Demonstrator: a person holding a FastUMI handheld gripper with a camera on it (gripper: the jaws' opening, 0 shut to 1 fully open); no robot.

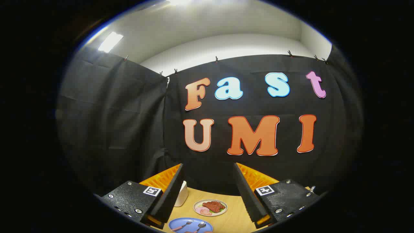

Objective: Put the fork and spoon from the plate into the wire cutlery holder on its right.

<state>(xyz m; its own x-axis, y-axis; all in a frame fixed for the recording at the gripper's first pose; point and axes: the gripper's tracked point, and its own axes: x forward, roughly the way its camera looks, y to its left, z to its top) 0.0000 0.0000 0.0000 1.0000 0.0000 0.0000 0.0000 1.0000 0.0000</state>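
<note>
Your gripper (208,174) is wide open, and its two fingers hold nothing. There is a big gap between them. It sits high above the wooden table (236,213) and looks mostly at the black cloth wall (129,129).

Look down through the gap, toward 6 o'clock. There you see a blue plate (177,224) on the table, below and just ahead of the fingers. The fork (185,224) lies on it on the 9 o'clock side. The spoon (200,224) lies right next to the fork, on the 3 o'clock side. Both are still on the plate.

A bit farther away, at about 1 o'clock from the blue plate, is a pale plate (198,204) with pretend food on it: brown meat, pink slices and some green. At about 11 o'clock from the blue plate, a white container (181,195) peeks out beside your left finger.

By the right finger, at about 3 o'clock, a small bit of metal (312,188) sticks up. It is too small to tell what it is.
</note>
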